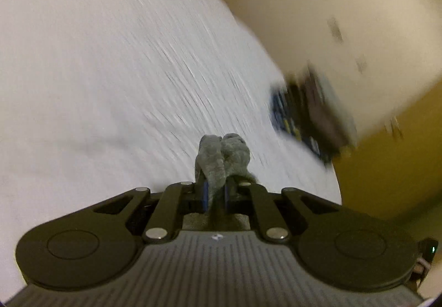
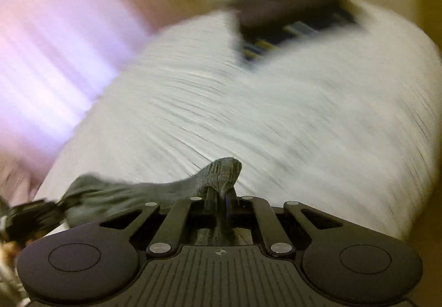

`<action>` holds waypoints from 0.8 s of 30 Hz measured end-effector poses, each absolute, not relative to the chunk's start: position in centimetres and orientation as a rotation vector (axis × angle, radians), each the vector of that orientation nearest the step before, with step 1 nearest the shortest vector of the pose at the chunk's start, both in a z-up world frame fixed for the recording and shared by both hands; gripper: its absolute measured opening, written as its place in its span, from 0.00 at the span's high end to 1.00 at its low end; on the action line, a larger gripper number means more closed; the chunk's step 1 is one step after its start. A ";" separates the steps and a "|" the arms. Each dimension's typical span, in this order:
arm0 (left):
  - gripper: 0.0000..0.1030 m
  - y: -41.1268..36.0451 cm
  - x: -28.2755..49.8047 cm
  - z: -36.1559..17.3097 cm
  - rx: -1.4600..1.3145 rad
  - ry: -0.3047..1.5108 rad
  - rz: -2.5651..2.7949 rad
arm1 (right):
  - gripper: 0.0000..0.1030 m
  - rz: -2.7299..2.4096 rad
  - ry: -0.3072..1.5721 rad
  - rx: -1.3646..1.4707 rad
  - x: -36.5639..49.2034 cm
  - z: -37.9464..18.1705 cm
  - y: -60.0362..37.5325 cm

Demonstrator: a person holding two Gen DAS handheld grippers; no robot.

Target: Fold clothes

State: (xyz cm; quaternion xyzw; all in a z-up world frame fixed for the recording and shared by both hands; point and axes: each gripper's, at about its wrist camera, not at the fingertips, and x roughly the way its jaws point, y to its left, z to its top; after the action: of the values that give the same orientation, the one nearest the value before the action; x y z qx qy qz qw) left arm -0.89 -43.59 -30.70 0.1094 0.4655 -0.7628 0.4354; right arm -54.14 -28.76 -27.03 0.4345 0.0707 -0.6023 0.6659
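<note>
Scene: two handheld grippers above a white bed sheet point(image 2: 248, 113); both wrist views are streaked with motion blur.
Left gripper point(image 1: 218, 168): fingers closed, pinching a bunched fold of grey knit garment point(image 1: 221, 157) that stands up right at the fingertips.
Right gripper point(image 2: 221, 191): fingers closed on another part of the same grey knit cloth point(image 2: 218, 171), again right at the tips.
Garment's lie: in the right wrist view the cloth trails from the fingers off to their left as a long, low band, its long axis running sideways across the fingers.
Nearer hand: neither; each already holds its own end.
Other item: a dark, striped object point(image 1: 304, 113) lies ahead and right of the left fingers, too blurred to identify.
Judgement: the next fold probably depends on keeping that span taut.
</note>
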 end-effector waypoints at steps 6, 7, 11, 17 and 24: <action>0.58 -37.8 10.0 -24.0 0.086 0.956 -1.569 | 0.91 -1.088 0.262 0.739 -44.4 -23.4 -45.8; 0.57 -37.6 11.1 -23.9 0.090 0.931 -1.495 | 0.78 -1.073 0.300 0.728 -42.2 -23.4 -48.4; 0.50 -36.3 14.2 -26.2 0.087 0.983 -1.286 | 0.41 -1.119 0.342 0.739 -38.3 -24.7 -51.2; 0.50 -30.7 15.3 -31.3 0.097 1.189 -1.185 | 0.41 -1.164 0.488 0.936 -41.9 -31.1 -44.1; 0.41 -30.0 10.4 -35.0 0.080 1.396 -1.260 | 0.41 -1.300 0.454 1.293 -49.9 -35.2 -35.3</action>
State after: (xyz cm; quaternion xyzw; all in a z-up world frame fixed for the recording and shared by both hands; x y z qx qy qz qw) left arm 10.42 -30.02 -34.95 0.0342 0.5996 -0.5409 0.5889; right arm -49.90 -35.35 -35.24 0.5547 0.1945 -0.5575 0.5863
